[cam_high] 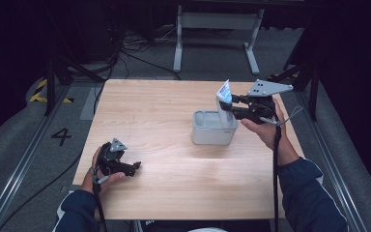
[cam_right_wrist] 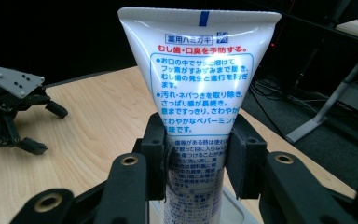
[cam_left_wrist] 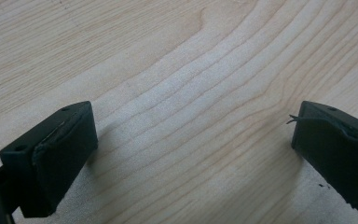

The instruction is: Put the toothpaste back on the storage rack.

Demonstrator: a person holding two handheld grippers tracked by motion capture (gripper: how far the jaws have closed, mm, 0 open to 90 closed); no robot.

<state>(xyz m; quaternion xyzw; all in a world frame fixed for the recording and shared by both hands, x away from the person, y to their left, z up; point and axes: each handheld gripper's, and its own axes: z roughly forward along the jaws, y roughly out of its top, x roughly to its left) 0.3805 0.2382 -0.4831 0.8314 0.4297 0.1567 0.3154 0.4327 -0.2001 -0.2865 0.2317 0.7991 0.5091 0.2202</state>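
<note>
— Two grippers are seen; what is held by the right gripper (cam_right_wrist: 196, 158)?

— A white toothpaste tube (cam_right_wrist: 198, 88) is clamped between its jaws, crimped end up, just above the grey container (cam_high: 213, 128) on the wooden table (cam_high: 164, 116).

— And the left gripper (cam_high: 134, 167)?

— It is rested low near the table's front left, jaws spread wide, with nothing gripped between them.
</note>
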